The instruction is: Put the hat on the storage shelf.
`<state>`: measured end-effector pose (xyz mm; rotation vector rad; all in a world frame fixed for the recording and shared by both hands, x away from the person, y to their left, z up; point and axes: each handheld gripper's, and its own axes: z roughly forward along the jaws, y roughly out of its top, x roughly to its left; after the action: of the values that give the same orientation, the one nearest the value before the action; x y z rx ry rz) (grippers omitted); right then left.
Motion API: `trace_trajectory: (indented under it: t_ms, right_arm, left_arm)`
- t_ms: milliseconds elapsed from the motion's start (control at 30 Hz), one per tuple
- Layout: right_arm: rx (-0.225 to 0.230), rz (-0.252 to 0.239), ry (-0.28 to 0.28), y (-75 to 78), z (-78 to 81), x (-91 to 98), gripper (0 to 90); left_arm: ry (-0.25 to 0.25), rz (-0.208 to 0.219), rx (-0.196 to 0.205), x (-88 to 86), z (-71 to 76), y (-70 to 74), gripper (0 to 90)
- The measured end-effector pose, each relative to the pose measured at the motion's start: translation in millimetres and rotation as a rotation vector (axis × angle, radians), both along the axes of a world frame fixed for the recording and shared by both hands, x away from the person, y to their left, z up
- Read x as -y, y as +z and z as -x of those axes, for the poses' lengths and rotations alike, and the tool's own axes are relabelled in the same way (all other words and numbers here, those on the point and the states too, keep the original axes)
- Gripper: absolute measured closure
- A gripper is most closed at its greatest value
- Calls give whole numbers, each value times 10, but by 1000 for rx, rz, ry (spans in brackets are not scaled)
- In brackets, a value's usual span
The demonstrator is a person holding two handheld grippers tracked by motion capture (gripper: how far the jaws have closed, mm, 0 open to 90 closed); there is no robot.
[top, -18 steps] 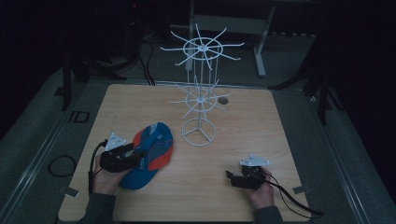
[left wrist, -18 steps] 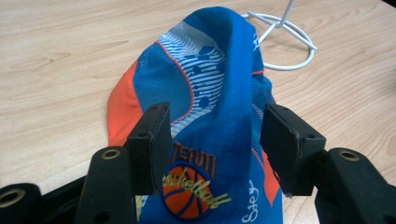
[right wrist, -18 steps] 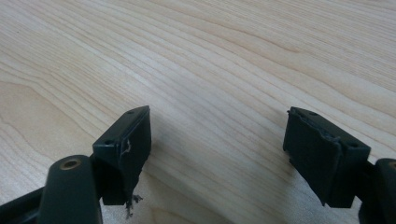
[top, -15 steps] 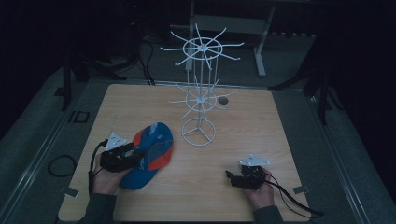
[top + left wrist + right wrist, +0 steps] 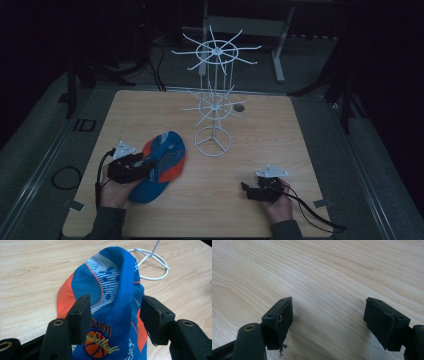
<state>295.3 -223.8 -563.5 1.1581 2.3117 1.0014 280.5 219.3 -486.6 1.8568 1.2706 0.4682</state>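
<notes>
The blue and orange mesh basketball cap point(image 5: 161, 165) is seen lying on the pale wooden table point(image 5: 310, 135), near its front left, just in front and to the left of the round base of the white wire hanging rack point(image 5: 213, 107). Since half a second ago almost nothing has been shifted: the cap is found in the same spot, and the left gripper point(image 5: 131, 169) remains pressed up against its near end. In the left gripper view the jaws are held wide apart, one on either side of a raised ridge of the cap point(image 5: 117, 302), with the embroidered ball patch just below; no squeeze has yet been applied, so the cap is judged to be bracketed rather than gripped. The right gripper point(image 5: 248, 190) is kept low over bare wood at the front right, well apart from cap and rack, and its jaws too are spread wide with nothing between them, as the right gripper view point(image 5: 328, 322) shows. The pause is read as a settling before the closing pinch; hanging on a rack arm is not yet begun.
</notes>
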Motion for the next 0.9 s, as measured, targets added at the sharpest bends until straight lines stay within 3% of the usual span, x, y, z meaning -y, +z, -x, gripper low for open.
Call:
trace_trajectory:
  t_ms: [200,500,767,900]
  right_arm:
    - [0,2,3,0,-19,-15,233]
    - [0,3,9,0,-26,-20,233]
    - [-1,1,6,1,-25,-22,233]
    - [-1,0,6,1,-25,-22,233]
  left_arm:
    - [-5,-44,-22,33,6,72,430]
    - [-30,-74,-47,85,-34,96,420]
    - [-64,-140,-92,164,-107,228,426]
    - [-77,-149,-94,214,-155,287,420]
